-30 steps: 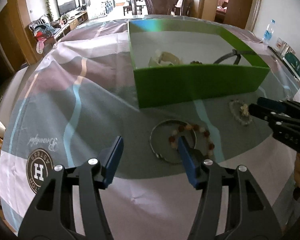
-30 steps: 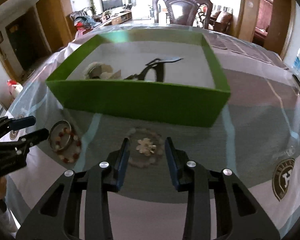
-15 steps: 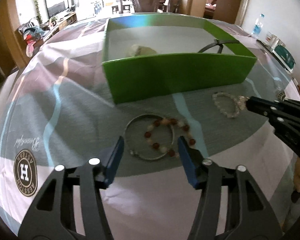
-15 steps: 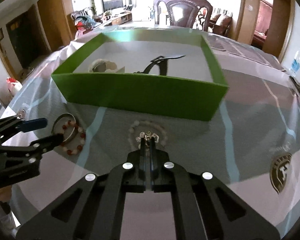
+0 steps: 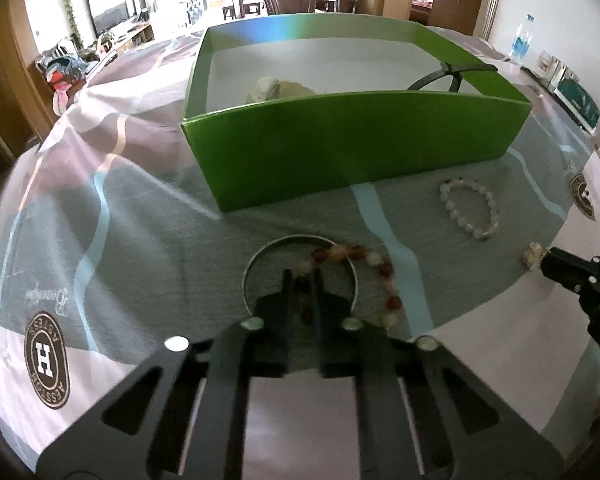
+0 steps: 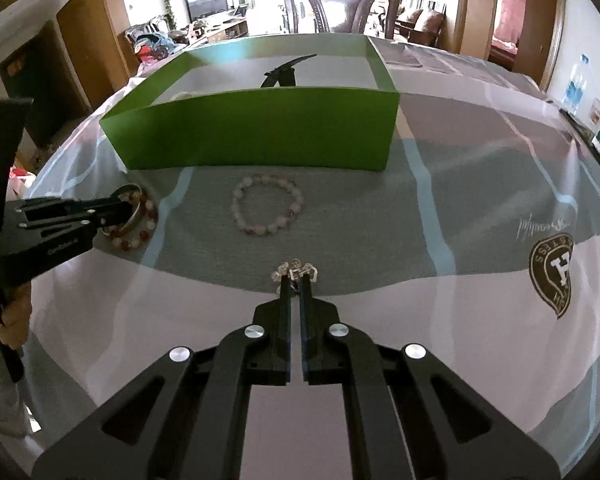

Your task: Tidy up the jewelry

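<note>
Jewelry on patterned tablecloth [image 5: 112,184], before green box [image 5: 352,144]:

- Left gripper [image 5: 302,280]: fingers drawn near together, narrow gap between; blurred; tips down over red and cream bead bracelet [image 5: 380,268], a few beads seen in the gap; whether beads are actually pinched, cannot tell. Same gripper at left edge of right wrist view [image 6: 120,210], tips at the bracelet
- Red and cream bead bracelet: flat on cloth, overlapping silver bangle [image 5: 268,248]; both just in front of box's near wall
- Right gripper [image 6: 295,276]: fingers almost together, clamped on small clear-stone flower brooch [image 6: 296,270]; brooch at fingertips, near cloth, between pale bead bracelet and camera
- Pale bead bracelet [image 6: 266,210]: flat on cloth, open ring, near box's front wall, apart from both grippers; also in left wrist view [image 5: 470,208]
- Green box: open top, white inside; holds black hair clip [image 6: 284,70] toward far side and pale cream item [image 5: 278,88], kind not clear
- Beyond table: dark wooden chair [image 6: 340,4], water bottle [image 5: 520,40]
</note>
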`<state>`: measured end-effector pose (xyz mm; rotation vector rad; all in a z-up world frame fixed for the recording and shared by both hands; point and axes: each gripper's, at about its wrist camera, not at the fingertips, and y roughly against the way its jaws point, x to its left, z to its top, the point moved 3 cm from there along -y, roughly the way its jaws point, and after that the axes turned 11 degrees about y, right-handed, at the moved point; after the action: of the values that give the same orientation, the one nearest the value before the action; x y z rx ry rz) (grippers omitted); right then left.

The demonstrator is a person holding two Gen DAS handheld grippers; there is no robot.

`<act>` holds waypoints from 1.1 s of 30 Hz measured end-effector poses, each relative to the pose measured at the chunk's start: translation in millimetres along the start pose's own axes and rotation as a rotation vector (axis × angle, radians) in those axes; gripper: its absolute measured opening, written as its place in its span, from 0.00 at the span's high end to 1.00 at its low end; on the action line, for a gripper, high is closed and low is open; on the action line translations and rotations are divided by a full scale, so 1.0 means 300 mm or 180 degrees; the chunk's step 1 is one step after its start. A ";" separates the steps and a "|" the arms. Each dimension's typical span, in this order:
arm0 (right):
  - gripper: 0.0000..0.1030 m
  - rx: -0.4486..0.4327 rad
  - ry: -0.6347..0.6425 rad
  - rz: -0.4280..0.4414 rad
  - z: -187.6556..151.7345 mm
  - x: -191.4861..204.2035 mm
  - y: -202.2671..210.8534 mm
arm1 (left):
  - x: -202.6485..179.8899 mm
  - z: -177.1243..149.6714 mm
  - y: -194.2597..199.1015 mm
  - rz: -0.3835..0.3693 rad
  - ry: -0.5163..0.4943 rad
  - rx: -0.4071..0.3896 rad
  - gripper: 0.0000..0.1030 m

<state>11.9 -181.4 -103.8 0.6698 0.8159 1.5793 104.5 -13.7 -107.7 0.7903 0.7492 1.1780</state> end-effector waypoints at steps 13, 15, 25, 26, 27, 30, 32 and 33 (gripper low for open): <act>0.72 -0.0034 -0.0270 -0.0141 -0.036 -0.072 0.036 | -0.060 -0.069 0.251 -0.0562 -0.0118 -0.0156 0.92; 0.71 -0.0011 -0.0298 -0.0171 -0.043 -0.083 0.033 | -0.084 -0.098 0.257 -0.0643 -0.0178 -0.0099 0.92; 0.58 -0.0003 -0.0212 -0.0104 -0.031 -0.044 0.027 | -0.087 -0.175 0.178 -0.0597 -0.0215 0.0098 0.60; 0.53 -0.0020 -0.0187 -0.0092 -0.024 -0.036 0.028 | -0.084 -0.179 0.178 -0.0590 -0.0212 0.0098 0.56; 0.53 -0.0027 -0.0159 -0.0078 -0.017 -0.028 0.026 | -0.083 -0.180 0.177 -0.0575 -0.0215 0.0096 0.54; 0.53 -0.0038 -0.0059 -0.0051 0.003 0.001 0.017 | -0.077 -0.184 0.160 -0.0542 -0.0205 0.0132 0.54; 0.53 -0.0038 0.0032 -0.0090 0.015 0.020 0.006 | -0.076 -0.187 0.145 -0.0527 -0.0196 0.0167 0.54; 0.53 -0.0042 0.0097 -0.0135 0.021 0.030 -0.002 | -0.080 -0.190 0.131 -0.0514 -0.0195 0.0193 0.54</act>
<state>16.0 -171.6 -100.7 0.6164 0.8365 1.5585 31.9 -21.6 -102.0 0.7975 0.7861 0.9860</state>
